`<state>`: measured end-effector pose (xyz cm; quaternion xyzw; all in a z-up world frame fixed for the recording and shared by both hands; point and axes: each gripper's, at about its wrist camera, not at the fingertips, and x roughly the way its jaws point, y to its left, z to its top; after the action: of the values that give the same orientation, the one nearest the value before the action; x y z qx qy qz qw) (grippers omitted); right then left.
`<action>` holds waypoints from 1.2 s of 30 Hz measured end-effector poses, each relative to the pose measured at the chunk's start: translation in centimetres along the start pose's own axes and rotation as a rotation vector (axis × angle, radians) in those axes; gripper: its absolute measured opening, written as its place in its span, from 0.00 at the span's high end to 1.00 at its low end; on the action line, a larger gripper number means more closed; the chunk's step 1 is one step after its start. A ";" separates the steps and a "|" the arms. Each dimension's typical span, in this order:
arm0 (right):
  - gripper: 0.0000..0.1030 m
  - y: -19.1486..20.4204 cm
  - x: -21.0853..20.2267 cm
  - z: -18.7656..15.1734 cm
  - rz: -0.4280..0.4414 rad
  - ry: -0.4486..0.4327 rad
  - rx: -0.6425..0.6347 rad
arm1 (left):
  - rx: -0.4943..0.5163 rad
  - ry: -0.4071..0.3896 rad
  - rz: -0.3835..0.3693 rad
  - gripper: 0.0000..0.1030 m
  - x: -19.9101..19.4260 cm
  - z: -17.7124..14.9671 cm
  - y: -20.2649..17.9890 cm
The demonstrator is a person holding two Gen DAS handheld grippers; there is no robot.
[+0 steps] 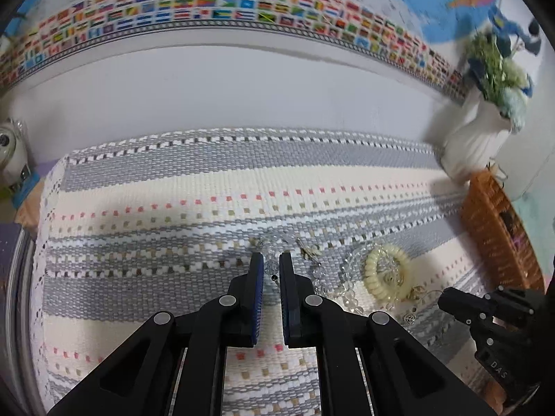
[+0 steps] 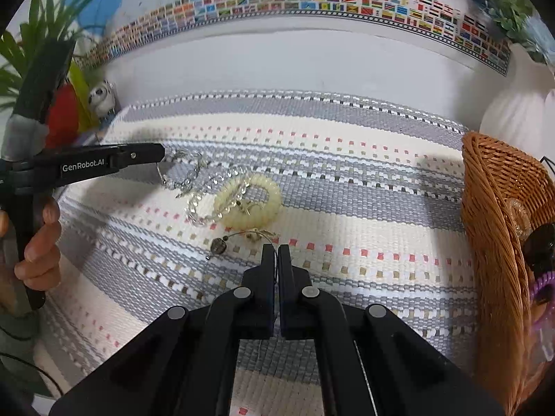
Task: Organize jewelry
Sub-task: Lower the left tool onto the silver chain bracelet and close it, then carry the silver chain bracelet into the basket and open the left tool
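Observation:
A pile of jewelry lies on the striped woven mat: a cream coil hair tie, a clear crystal bead bracelet and a thin wire necklace with a dark pendant. My left gripper is shut on a clear bead strand at the pile's left end; it shows in the right wrist view. My right gripper is shut on the thin wire of the necklace, just in front of the pile.
A brown wicker basket stands at the mat's right edge and holds a purple coil tie and dark beads. A white vase with greenery stands behind it. A small panda figure and plants stand at the left.

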<state>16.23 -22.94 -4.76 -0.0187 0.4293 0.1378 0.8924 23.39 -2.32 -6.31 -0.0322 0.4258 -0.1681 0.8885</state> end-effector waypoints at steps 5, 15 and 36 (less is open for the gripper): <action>0.98 -0.3 -0.7 0.1 0.041 -0.024 0.019 | -0.027 0.004 -0.062 0.92 -1.0 0.0 1.2; 0.98 -1.5 -2.5 0.4 0.154 -0.086 0.090 | -0.038 -0.022 -0.125 0.92 -1.9 0.0 0.8; 0.99 -1.1 -10.9 -0.3 0.169 -0.195 0.145 | 0.024 -0.151 -0.308 0.92 -8.0 0.2 -2.5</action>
<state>9.83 -26.53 3.37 0.0955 0.3493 0.1821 0.9142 18.18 -2.03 0.26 -0.0992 0.3459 -0.3042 0.8820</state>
